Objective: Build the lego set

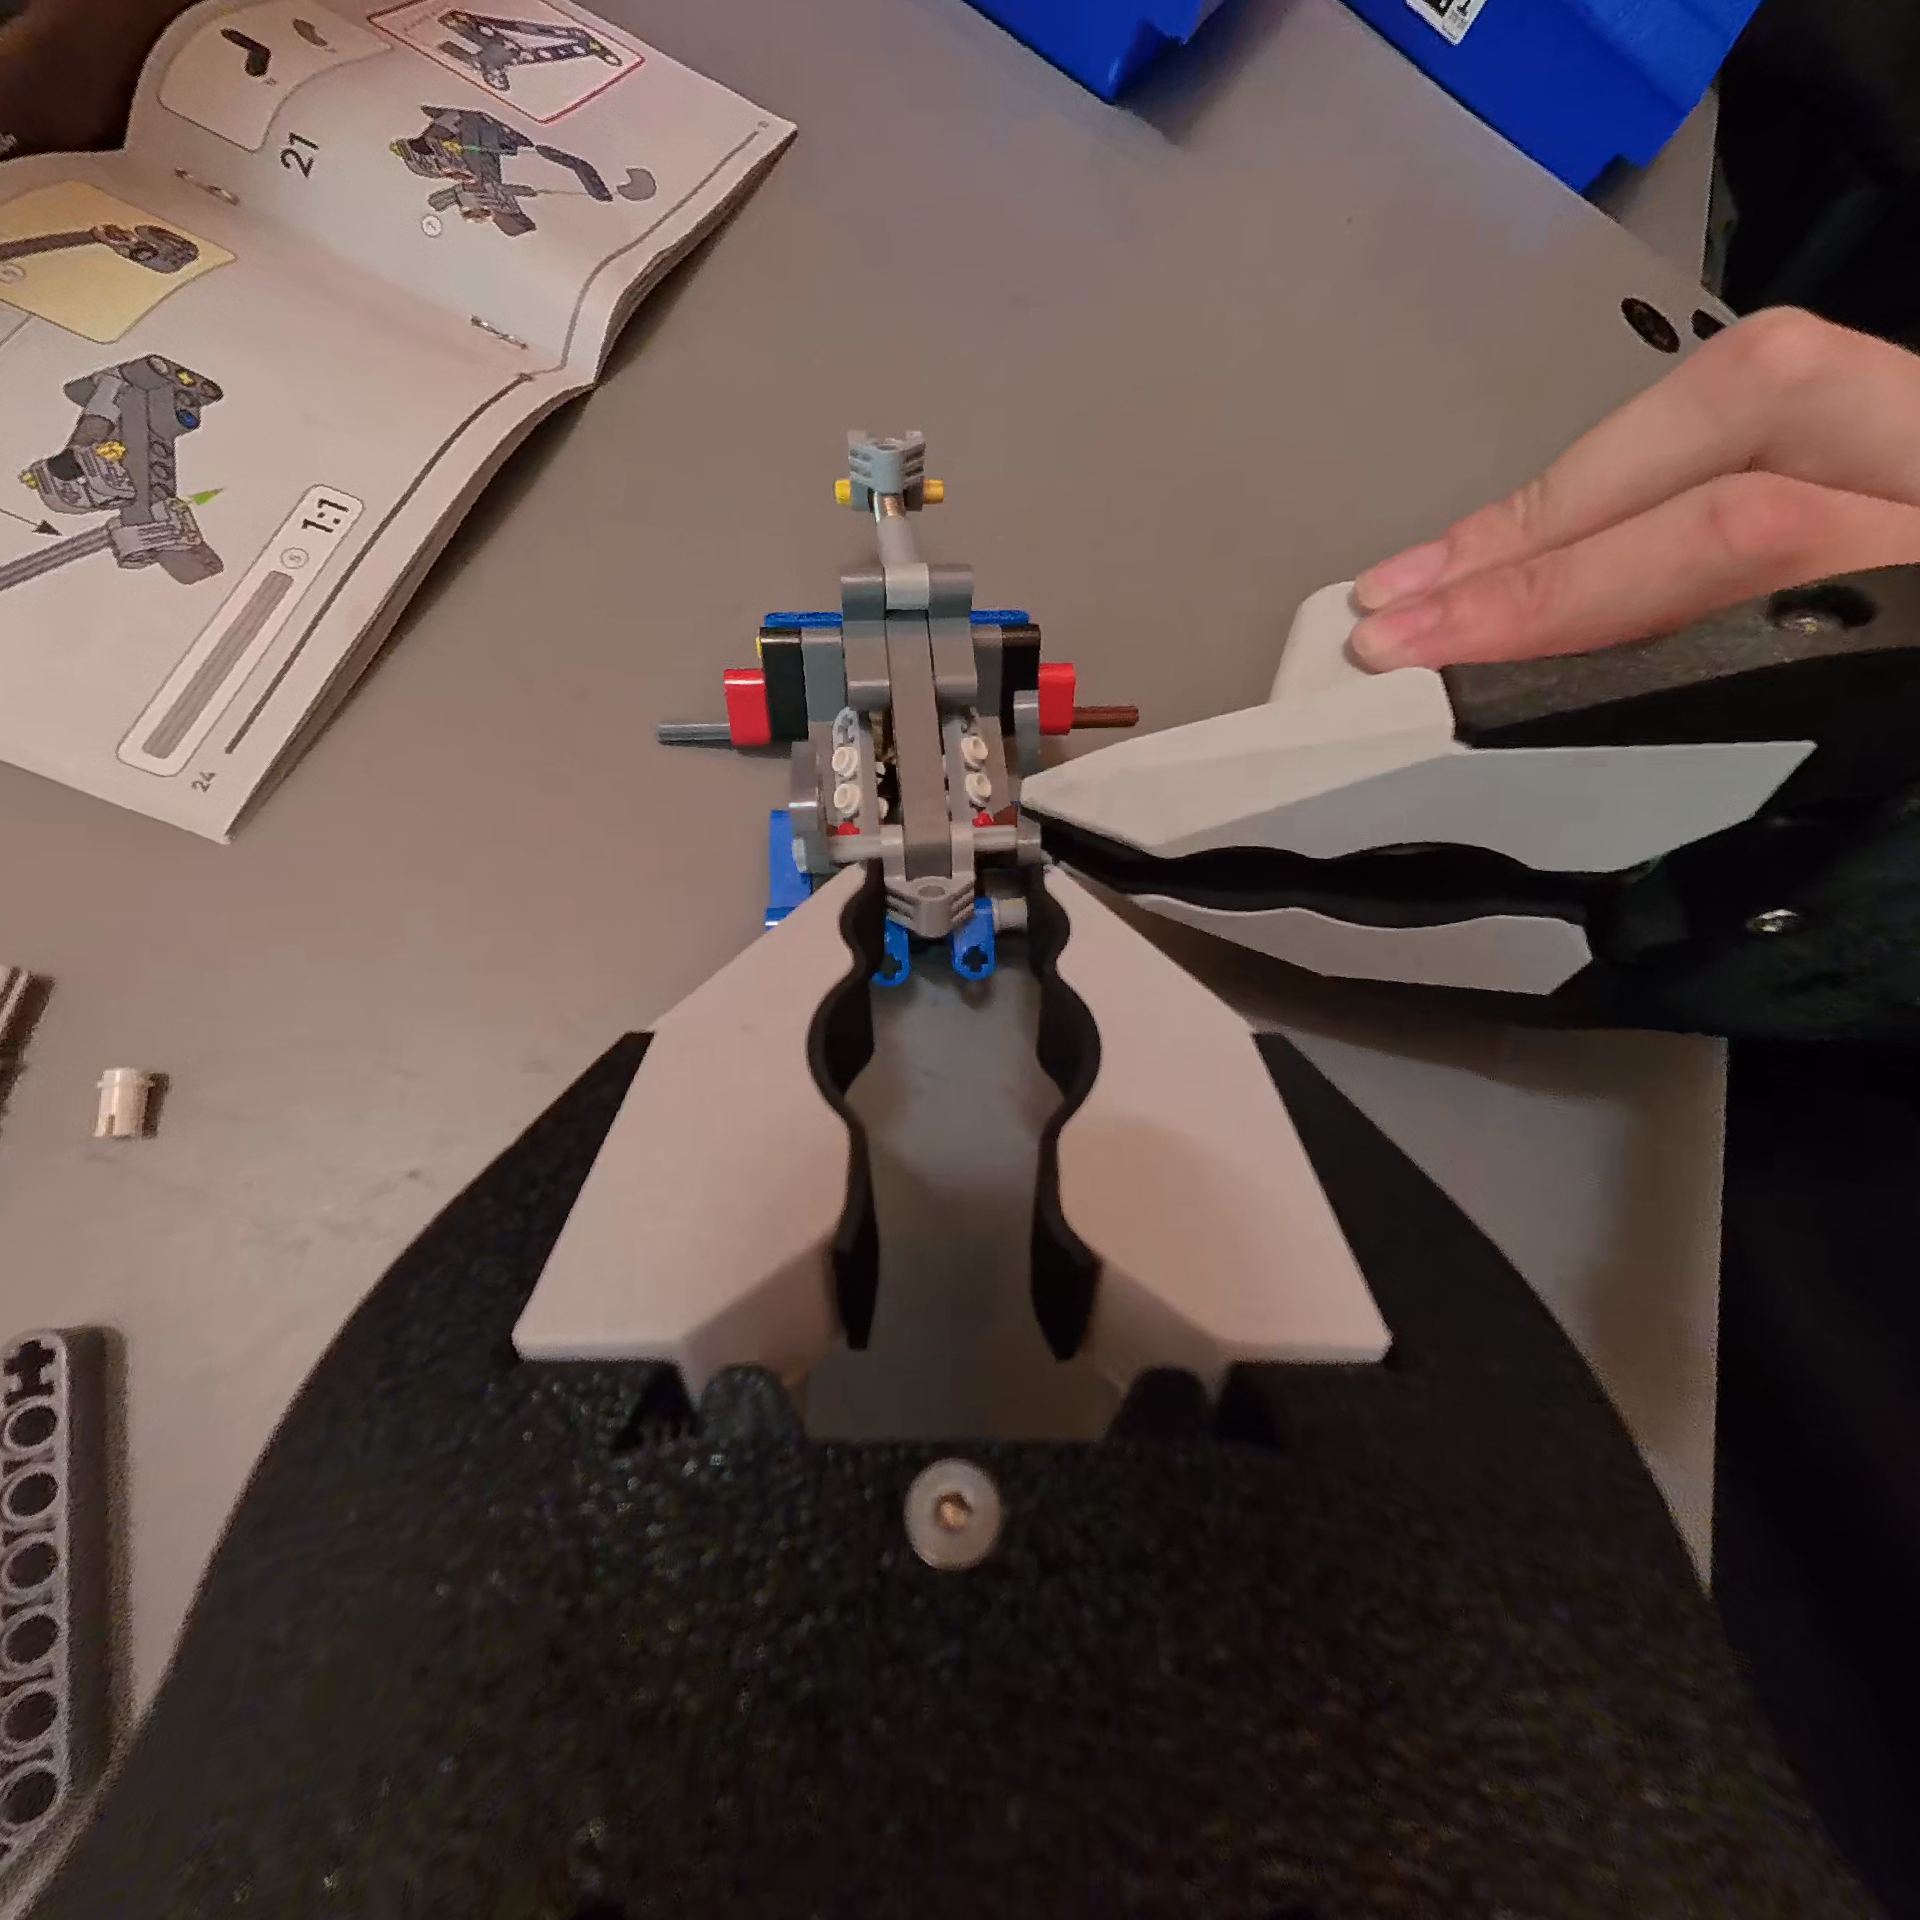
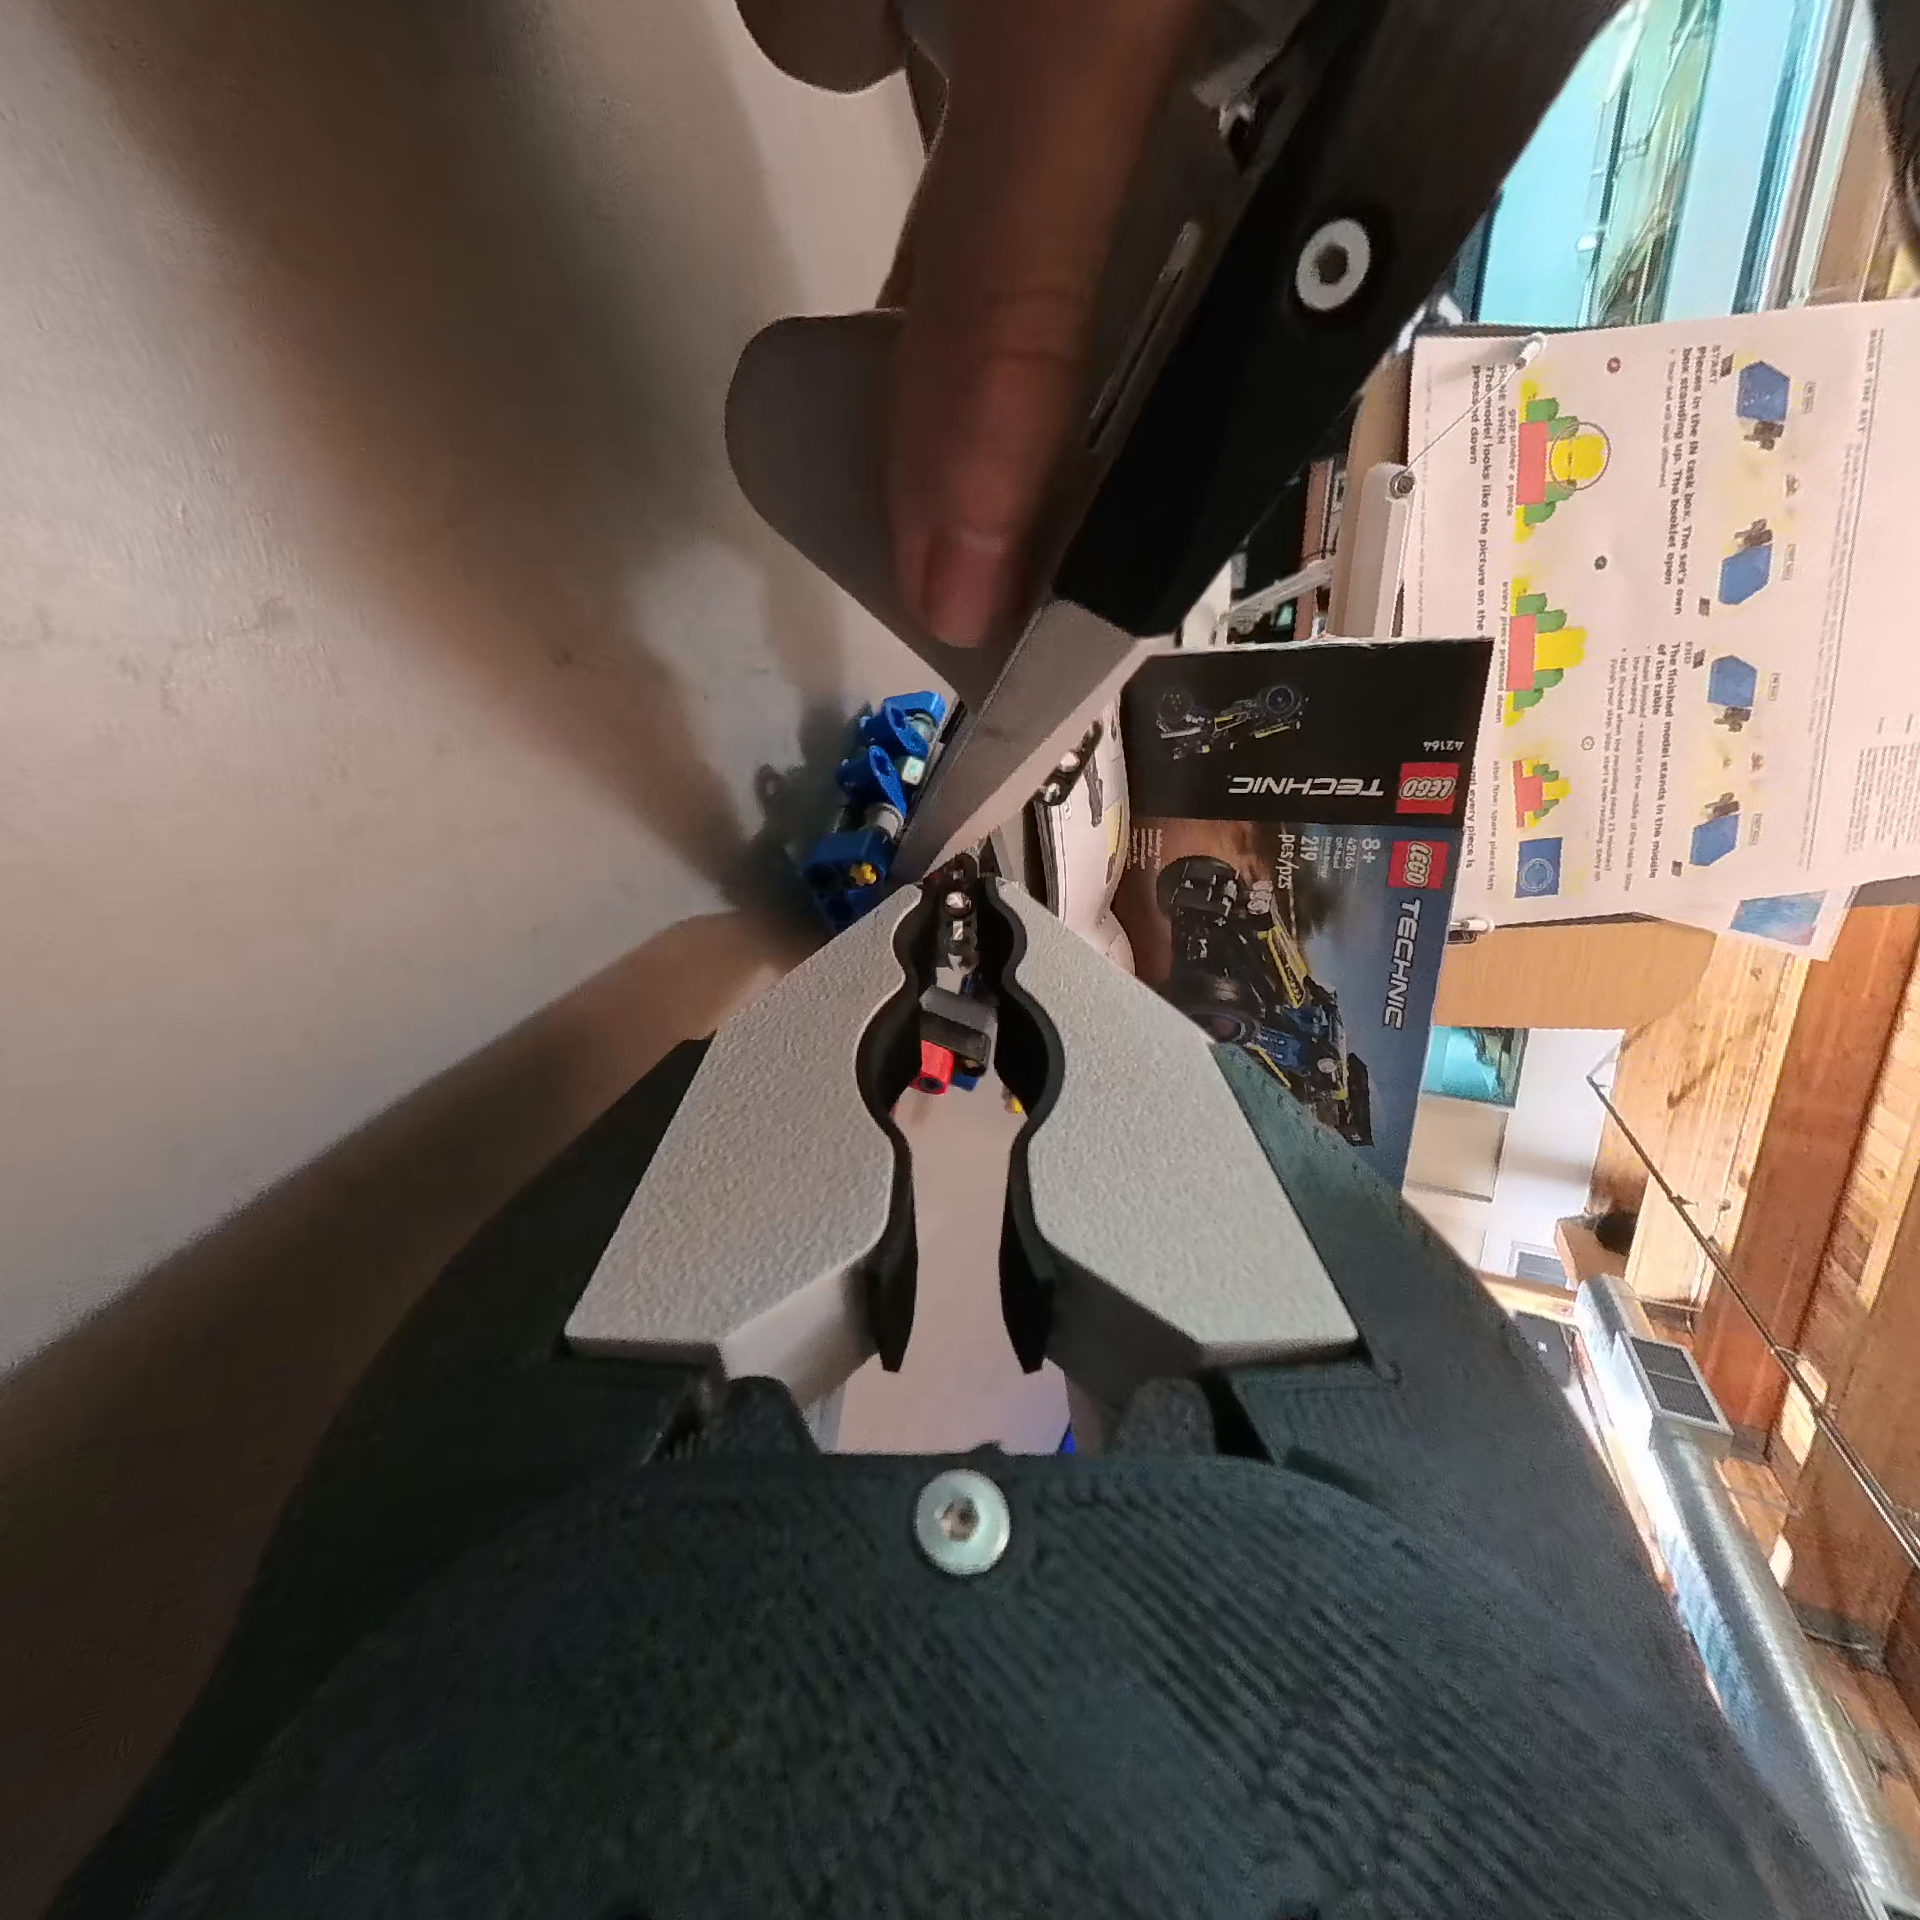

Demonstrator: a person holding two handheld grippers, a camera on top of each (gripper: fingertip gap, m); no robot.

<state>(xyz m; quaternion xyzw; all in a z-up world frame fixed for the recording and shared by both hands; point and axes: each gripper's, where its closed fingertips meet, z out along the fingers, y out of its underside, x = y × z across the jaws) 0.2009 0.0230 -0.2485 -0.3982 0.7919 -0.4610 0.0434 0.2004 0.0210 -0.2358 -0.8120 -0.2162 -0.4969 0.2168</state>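
A small brick model (image 1: 909,727) of grey, black, red and blue parts stands on the grey table (image 1: 1143,364). My left gripper (image 1: 945,894) is open. Its fingertips straddle the model's near end, a grey connector above two blue pins, and a gap shows at each pad. My right gripper (image 1: 1039,823) comes in from the right, held by a hand (image 1: 1662,499). In the right wrist view my right gripper (image 2: 961,906) is shut on a thin black part of the model (image 2: 958,935). The model's blue underside (image 2: 868,805) and a left finger (image 2: 1039,717) show beyond it.
An open instruction booklet (image 1: 312,364) lies at the far left. Blue bins (image 1: 1507,73) stand at the far edge. A small white pin (image 1: 127,1101) and a grey holed beam (image 1: 42,1558) lie at the left. A set box (image 2: 1299,883) and a printed sheet (image 2: 1662,623) stand behind. The tips of both grippers are at nearly the same place.
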